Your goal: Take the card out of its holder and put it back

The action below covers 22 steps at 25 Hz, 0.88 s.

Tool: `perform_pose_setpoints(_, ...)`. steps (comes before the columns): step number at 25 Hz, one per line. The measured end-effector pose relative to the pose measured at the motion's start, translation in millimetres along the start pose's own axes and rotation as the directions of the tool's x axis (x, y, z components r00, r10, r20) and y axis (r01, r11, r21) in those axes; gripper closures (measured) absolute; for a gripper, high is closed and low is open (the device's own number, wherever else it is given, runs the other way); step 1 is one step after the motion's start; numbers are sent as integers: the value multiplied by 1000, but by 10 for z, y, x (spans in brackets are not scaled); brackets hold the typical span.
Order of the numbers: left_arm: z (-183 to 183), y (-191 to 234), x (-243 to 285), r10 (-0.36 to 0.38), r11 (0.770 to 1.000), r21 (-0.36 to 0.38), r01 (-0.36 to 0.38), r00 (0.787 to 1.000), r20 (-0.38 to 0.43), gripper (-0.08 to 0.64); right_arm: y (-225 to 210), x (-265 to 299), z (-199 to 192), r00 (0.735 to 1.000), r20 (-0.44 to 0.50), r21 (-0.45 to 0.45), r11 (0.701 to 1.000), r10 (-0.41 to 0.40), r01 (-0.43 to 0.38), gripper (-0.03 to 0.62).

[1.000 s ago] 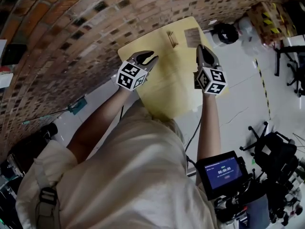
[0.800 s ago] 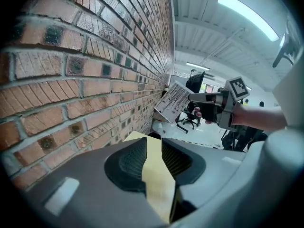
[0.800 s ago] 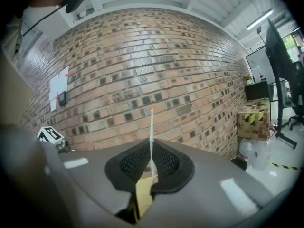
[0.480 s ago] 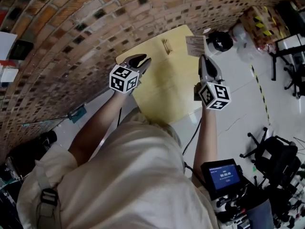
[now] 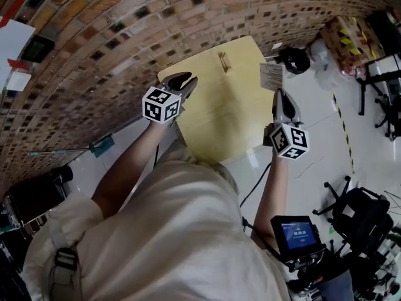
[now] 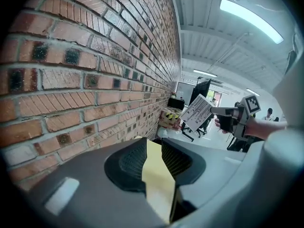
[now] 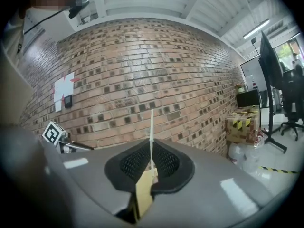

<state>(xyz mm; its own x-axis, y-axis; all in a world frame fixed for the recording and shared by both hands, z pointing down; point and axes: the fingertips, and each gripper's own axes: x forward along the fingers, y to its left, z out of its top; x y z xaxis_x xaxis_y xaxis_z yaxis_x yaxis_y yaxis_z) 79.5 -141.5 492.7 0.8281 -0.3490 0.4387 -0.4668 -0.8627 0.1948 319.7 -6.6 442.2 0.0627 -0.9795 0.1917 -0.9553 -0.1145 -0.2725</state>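
Card (image 5: 272, 76): out of its holder and held in the air at the table's right edge, near the far-right corner. It is white with printed lines. Its printed face shows in the left gripper view (image 6: 195, 112); in the right gripper view it stands upright and edge-on (image 7: 151, 127).
Holder (image 5: 223, 61): a small piece, pale like the tabletop, standing near the far edge of the table and apart from the card.
Right gripper (image 5: 282, 94): jaws closed on the card's lower edge, which is pinched between the ribbed pads. It points away from the person, alongside the table's right edge. It also shows from the left gripper view (image 6: 216, 111), with the card tilted at its tip.
Left gripper (image 5: 185, 80): jaws apart, nothing pressed between the pads. It sits over the table's left corner, on the side by the wall. In its own view (image 6: 153, 161) the yellow tabletop shows through the gap.
Table (image 5: 219, 121): small, with a pale yellow top, set close to the brick wall.
Brick wall (image 5: 94, 36): red-brown brick, running along the table's left side.
Floor (image 5: 313, 118): light and glossy, right of the table.
Cardboard box (image 5: 348, 24): marked with yellow-and-black tape, standing by the wall beyond the table.
Office chair (image 5: 357, 199): black, on the floor at the right.
Screen (image 5: 297, 234): small, lit blue, near the person's right elbow.
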Motion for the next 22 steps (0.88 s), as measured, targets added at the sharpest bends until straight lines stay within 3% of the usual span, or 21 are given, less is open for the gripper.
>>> perform_pose_setpoints(8, -162, 282, -150, 17, 1000, -21, -17, 1000, -1, 443, 1, -154, -196, 998, -36, 5, 999, -47, 47, 578)
perform_pose_setpoints(22, -294, 563, -155, -116, 993, 30, 118, 991, -72, 443, 415, -238, -309, 987, -53, -32, 988, -149, 148, 578)
